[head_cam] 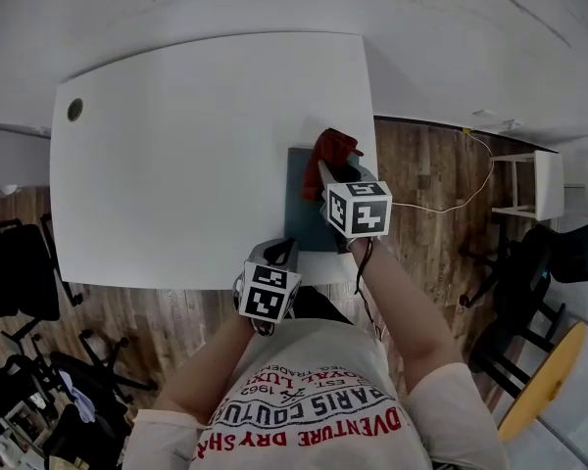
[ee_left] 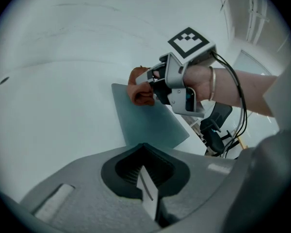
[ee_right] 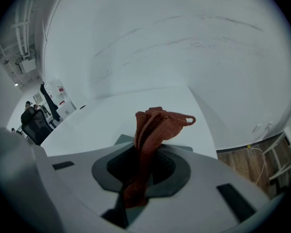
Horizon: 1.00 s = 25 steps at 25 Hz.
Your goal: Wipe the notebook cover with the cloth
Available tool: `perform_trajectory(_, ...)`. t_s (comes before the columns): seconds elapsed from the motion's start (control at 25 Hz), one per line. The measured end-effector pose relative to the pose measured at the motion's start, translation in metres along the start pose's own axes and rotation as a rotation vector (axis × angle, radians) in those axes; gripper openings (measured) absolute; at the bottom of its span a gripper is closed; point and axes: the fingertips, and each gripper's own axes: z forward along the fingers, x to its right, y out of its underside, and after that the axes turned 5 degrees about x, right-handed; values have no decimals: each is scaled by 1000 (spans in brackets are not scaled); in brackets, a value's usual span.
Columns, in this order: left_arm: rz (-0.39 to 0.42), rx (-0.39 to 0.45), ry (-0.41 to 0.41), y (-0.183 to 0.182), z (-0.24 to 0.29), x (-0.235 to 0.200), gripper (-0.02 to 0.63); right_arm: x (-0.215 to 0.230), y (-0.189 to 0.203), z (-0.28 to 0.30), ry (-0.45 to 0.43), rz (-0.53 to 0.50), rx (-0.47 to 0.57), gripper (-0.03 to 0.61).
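A dark teal notebook lies flat near the right edge of the white table. My right gripper is shut on a rust-red knitted cloth, which bunches up over the notebook's far end. In the right gripper view the cloth stands up out of the shut jaws, and the notebook's corners show beside it. My left gripper is shut and holds nothing, just short of the notebook's near left corner. From the left gripper view I see the notebook, the cloth and the right gripper.
The table's right edge runs close beside the notebook, with wood floor below. A cable hole sits at the table's far left. A white cord and a white stool are on the floor to the right, with dark chairs beyond.
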Motion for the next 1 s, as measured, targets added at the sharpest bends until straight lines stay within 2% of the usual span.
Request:
perform_trajectory(0.48, 38, 0, -22, -2, -2, 0, 11, 61, 10, -34, 116, -34, -3, 74)
perform_trajectory(0.72, 19, -1, -18, 0, -2, 1, 11, 81, 16, -50, 159, -30, -18, 74)
perform_trajectory(0.84, -9, 3, 2, -2, -2, 1, 11, 81, 11, -60, 151, -15, 2, 72)
perform_trajectory(1.0, -23, 7, 9, 1, -1, 1, 11, 48, -1, -75, 66, 4, 64, 72)
